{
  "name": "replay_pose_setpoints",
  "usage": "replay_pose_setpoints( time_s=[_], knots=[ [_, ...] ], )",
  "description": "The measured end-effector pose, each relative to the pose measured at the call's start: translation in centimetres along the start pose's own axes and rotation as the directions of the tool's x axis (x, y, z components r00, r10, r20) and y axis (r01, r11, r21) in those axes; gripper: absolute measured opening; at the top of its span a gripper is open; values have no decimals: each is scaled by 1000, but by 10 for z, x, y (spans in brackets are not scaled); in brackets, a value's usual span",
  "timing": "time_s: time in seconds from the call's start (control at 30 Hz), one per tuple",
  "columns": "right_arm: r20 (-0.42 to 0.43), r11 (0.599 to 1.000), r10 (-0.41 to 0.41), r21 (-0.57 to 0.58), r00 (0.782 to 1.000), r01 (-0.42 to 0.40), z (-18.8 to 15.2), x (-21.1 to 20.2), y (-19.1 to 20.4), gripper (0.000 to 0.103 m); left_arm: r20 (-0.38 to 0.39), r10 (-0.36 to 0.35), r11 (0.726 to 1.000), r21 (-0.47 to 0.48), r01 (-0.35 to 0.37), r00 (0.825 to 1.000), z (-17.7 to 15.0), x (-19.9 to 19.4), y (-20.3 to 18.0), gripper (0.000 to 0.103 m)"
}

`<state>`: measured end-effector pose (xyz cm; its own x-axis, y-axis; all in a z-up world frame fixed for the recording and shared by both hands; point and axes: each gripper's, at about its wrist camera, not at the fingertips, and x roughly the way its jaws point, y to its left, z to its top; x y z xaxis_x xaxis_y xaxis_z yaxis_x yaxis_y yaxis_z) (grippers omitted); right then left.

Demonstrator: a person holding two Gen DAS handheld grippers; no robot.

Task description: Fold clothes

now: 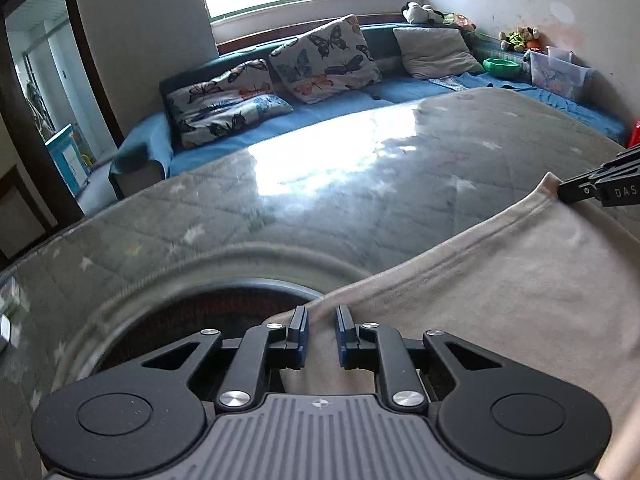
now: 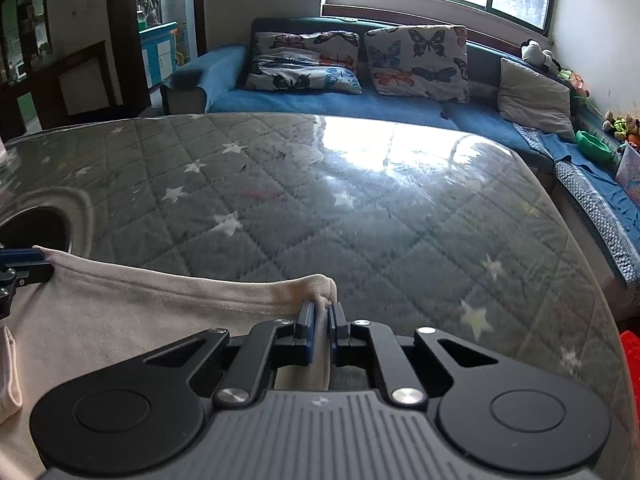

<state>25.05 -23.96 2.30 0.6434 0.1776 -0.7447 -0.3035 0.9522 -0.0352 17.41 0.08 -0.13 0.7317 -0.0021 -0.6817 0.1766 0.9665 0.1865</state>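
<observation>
Left wrist view shows the left gripper (image 1: 321, 330) with its jaws a narrow gap apart around the near corner of a beige garment (image 1: 500, 300), seemingly pinching it, though the grip looks looser than the other side. Toward 2 o'clock the right gripper (image 1: 576, 192) clamps the far corner of the same hemmed edge. From the right wrist, that gripper (image 2: 320, 334) has its jaws nearly closed on a bunched corner of cloth, and the left one shows at 9 o'clock holding the opposite end. The garment hangs stretched between them above the desk (image 2: 360, 220), a glass-topped surface over a grey star-quilted cover. To do this well, I judge both corners should stay level and taut, lowering together so the hem lands straight, not skewed, away from the round opening (image 2: 40, 228) at the desk's left.
</observation>
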Motion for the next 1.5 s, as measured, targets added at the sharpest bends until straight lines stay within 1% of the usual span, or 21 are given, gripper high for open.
replay_pose_setpoints(
  time_s=[0.1, 0.13, 0.2, 0.23, 0.3, 0.4, 0.43, 0.47, 0.53, 0.57, 0.6, 0.7, 0.8, 0.87, 0.9, 0.97, 1.07, 1.2, 1.3, 1.43, 1.5],
  knots=[
    [-10, 1000, -16, -9, 1000, 16, 11, 9, 2, 7, 2, 22, 999, -33, -22, 1000, 9, 1, 9, 18],
    [-11, 1000, -18, -12, 1000, 18, 12, 9, 2, 7, 5, 13, 999, -48, -13, 1000, 11, -3, 11, 18],
    [1, 1000, -12, -28, 1000, 12, 10, 1, 4, 7, 22, -17, 998, -66, 19, 1000, 11, -17, 12, 18],
    [7, 999, -9, -36, 1000, 9, 8, -3, 5, 8, 31, -45, 996, -71, 47, 999, 9, -28, 10, 18],
    [19, 999, -3, -51, 1000, 4, 6, -12, 6, 13, 32, -89, 994, -68, 91, 996, 3, -46, 3, 19],
    [36, 997, 8, -74, 999, -6, 2, -25, 9, 15, 31, -166, 984, -63, 168, 986, -11, -71, -11, 23],
    [42, 997, 21, -79, 999, -18, -1, -31, 10, 22, 29, -191, 979, -60, 193, 981, -16, -79, -17, 31],
    [47, 996, 33, -84, 998, -29, -4, -38, 11, 31, 22, -213, 975, -53, 214, 977, -24, -85, -25, 36],
    [61, 994, 48, -102, 997, -41, -11, -51, 15, 40, 6, -234, 972, -33, 234, 972, -35, -90, -40, 36],
    [67, 993, 55, -111, 996, -47, -15, -57, 17, 41, -1, -237, 971, -25, 237, 971, -39, -90, -46, 36],
    [73, 991, 63, -119, 995, -54, -19, -64, 19, 41, -7, -233, 972, -18, 233, 972, -43, -90, -51, 36],
    [84, 988, 89, -132, 992, -78, -31, -82, 26, 47, -14, -190, 981, -25, 190, 982, -46, -85, -59, 36],
    [88, 983, 115, -154, 989, -101, -45, -98, 34, 51, -1, -186, 981, -47, 186, 982, -49, -79, -56, 34],
    [72, 977, 139, -175, 988, -125, -56, -105, 40, 52, 15, -178, 983, -44, 179, 984, -51, -80, -55, 15],
    [64, 973, 149, -187, 987, -135, -62, -108, 44, 53, 21, -183, 981, -57, 184, 983, -51, -80, -52, 11],
    [49, 964, 159, -223, 986, -144, -75, -112, 52, 56, 34, -191, 976, -103, 193, 981, -51, -85, -44, 5],
    [38, 955, 156, -261, 987, -141, -88, -115, 59, 56, 92, -153, 974, -156, 166, 984, -55, -108, -28, 4],
    [44, 949, 162, -281, 986, -144, -100, -124, 64, 60, 169, -86, 957, -259, 129, 982, -67, -147, 2, 4],
    [52, 947, 169, -287, 984, -147, -103, -130, 66, 62, 203, -21, 936, -341, 91, 979, -84, -177, 27, 4],
    [58, 941, 176, -304, 983, -151, -108, -139, 66, 62, 209, 51, 901, -431, 46, 977, -115, -210, 51, 4],
    [59, 937, 179, -314, 982, -152, -111, -144, 67, 62, 194, 85, 888, -459, 14, 977, -132, -220, 61, 4]
  ],
)
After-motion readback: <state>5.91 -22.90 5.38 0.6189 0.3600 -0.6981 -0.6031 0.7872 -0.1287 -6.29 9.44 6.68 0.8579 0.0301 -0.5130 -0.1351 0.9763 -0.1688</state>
